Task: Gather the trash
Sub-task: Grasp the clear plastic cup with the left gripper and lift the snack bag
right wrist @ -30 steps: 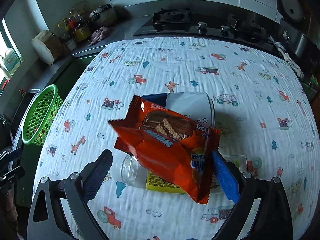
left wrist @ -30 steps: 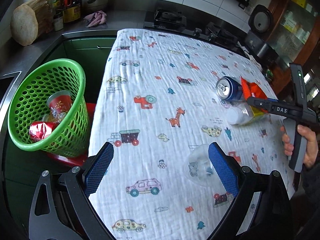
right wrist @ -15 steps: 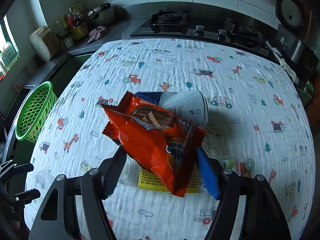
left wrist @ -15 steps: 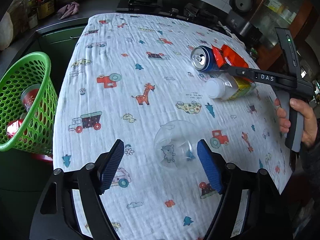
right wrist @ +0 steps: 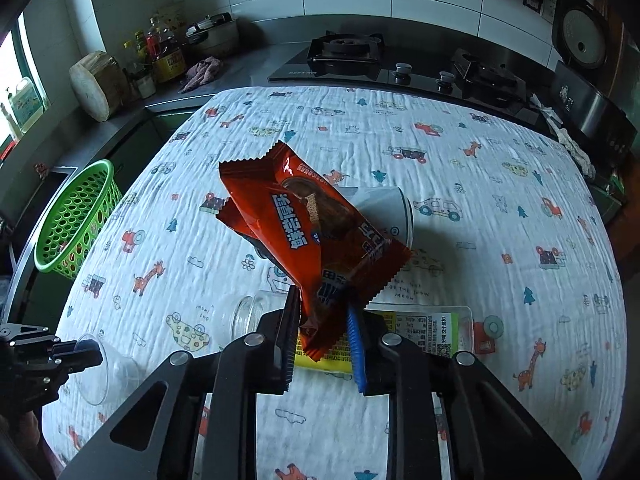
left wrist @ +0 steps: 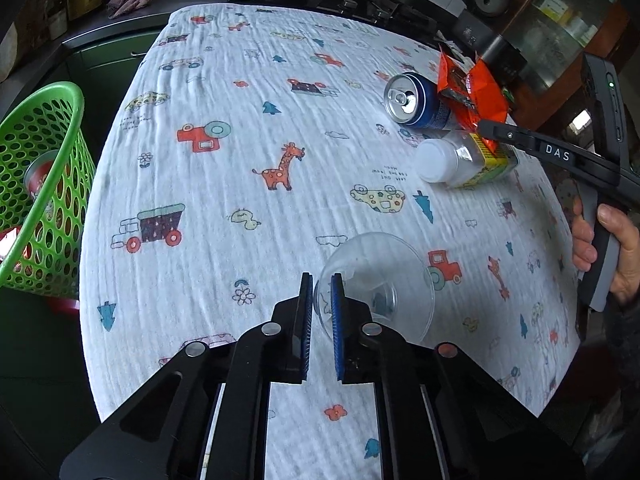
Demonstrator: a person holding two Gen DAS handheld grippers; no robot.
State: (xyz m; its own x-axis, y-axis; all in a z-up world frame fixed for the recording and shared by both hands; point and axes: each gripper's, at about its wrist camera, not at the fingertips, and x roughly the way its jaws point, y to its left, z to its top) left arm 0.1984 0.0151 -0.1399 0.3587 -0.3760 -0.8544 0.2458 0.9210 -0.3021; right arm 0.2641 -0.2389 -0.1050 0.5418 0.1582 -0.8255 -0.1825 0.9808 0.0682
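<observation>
My left gripper (left wrist: pixel 321 280) is shut on the rim of a clear plastic cup (left wrist: pixel 384 280) that lies on its side near the cloth's front edge. The right wrist view shows the same cup (right wrist: pixel 108 372) at its lower left. My right gripper (right wrist: pixel 322 302) has its jaws closing, the pads pressing the lower end of an orange snack wrapper (right wrist: pixel 304 216) that tilts up from the table. Under the wrapper lie a blue drink can (left wrist: pixel 416 100) and a clear bottle (left wrist: pixel 460 160) with a yellow-green label. A green basket (left wrist: pixel 40 184) stands off the table's left side.
A printed white cloth (left wrist: pixel 248 128) covers the table. The basket holds a red cup and a red wrapper. Behind the table are a gas stove (right wrist: pixel 344 54), a counter with bottles (right wrist: pixel 164 52) and a wooden block (right wrist: pixel 94 84). A hand (left wrist: pixel 612 248) grips the right tool's handle.
Both grippers went from wide open to shut. The left one sank onto the clear cup and pinched its rim. The right one closed on the orange wrapper, whose far end rose.
</observation>
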